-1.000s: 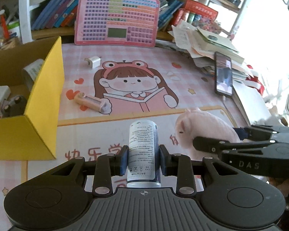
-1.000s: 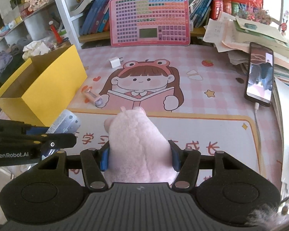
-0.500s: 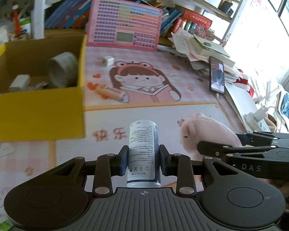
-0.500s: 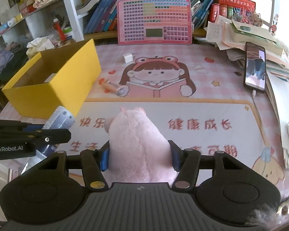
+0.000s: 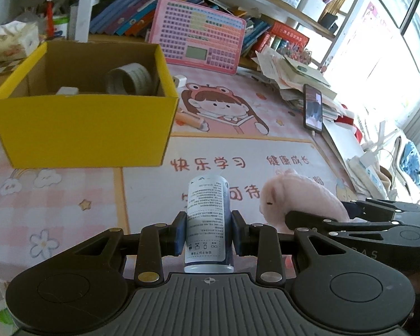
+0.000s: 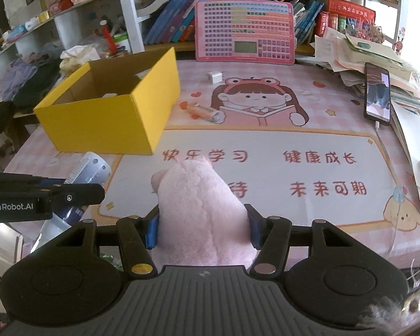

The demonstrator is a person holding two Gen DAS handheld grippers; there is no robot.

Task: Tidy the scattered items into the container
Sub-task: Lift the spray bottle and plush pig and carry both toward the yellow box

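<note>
Left gripper (image 5: 208, 231) clamps a white labelled bottle (image 5: 208, 218); right gripper (image 6: 203, 228) clamps a pink plush toy (image 6: 201, 210), both lifted clear for carrying toward the open yellow box (image 5: 84, 128).

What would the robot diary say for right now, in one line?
left tongs: shut on bottle | right tongs: shut on pink plush | yellow box: ahead, open | neither item in yet

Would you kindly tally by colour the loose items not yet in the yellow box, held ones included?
White: 2, the bottle and the charger plug
Pink: 1, the plush toy
Orange: 1, the tube
Total: 4
</note>
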